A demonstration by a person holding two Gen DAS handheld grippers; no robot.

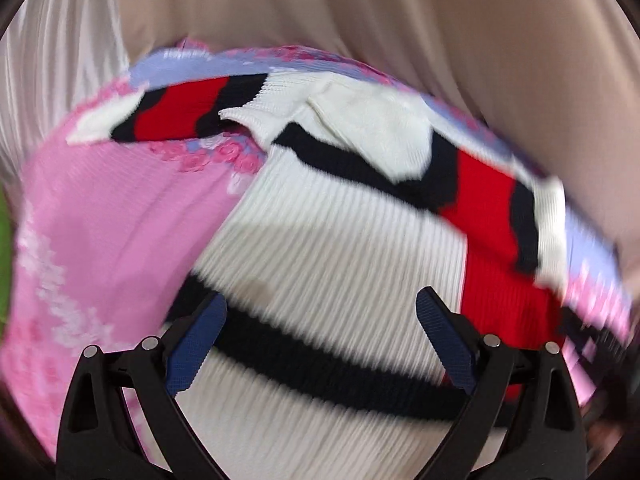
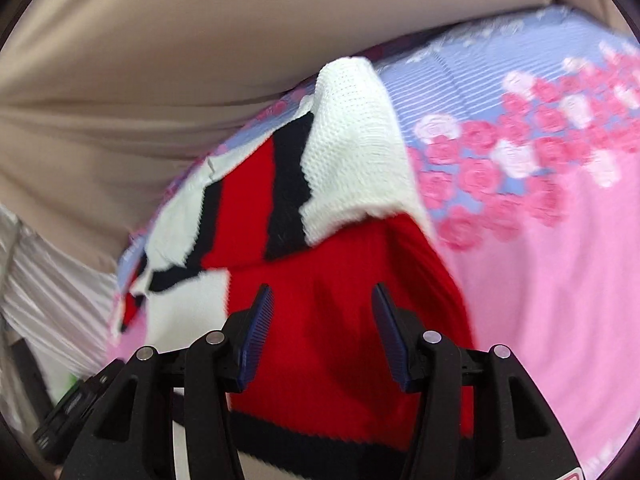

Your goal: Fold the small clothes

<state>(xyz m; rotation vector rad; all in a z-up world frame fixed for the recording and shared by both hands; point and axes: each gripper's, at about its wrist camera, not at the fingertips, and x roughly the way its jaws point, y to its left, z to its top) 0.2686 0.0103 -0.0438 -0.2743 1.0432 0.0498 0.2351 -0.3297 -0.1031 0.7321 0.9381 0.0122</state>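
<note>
A small knit sweater (image 1: 320, 240), white ribbed with black and red bands, lies spread on a pink and lavender rose-print sheet (image 1: 100, 220). My left gripper (image 1: 320, 298) hovers over its white body near a black stripe, jaws wide open and holding nothing. In the right wrist view the sweater (image 2: 248, 208) shows its red panel, and a white-cuffed sleeve (image 2: 352, 128) lies folded over it. My right gripper (image 2: 322, 289) stands open just above the red panel, its pads clear of the knit.
Beige cloth (image 1: 360, 12) hangs behind the sheet, also beige cloth (image 2: 160, 60) in the right view. White pleated fabric (image 1: 60, 60) sits at the left. A dark device (image 2: 68, 412) lies at the lower left. The sheet (image 2: 540, 260) stretches bare to the right.
</note>
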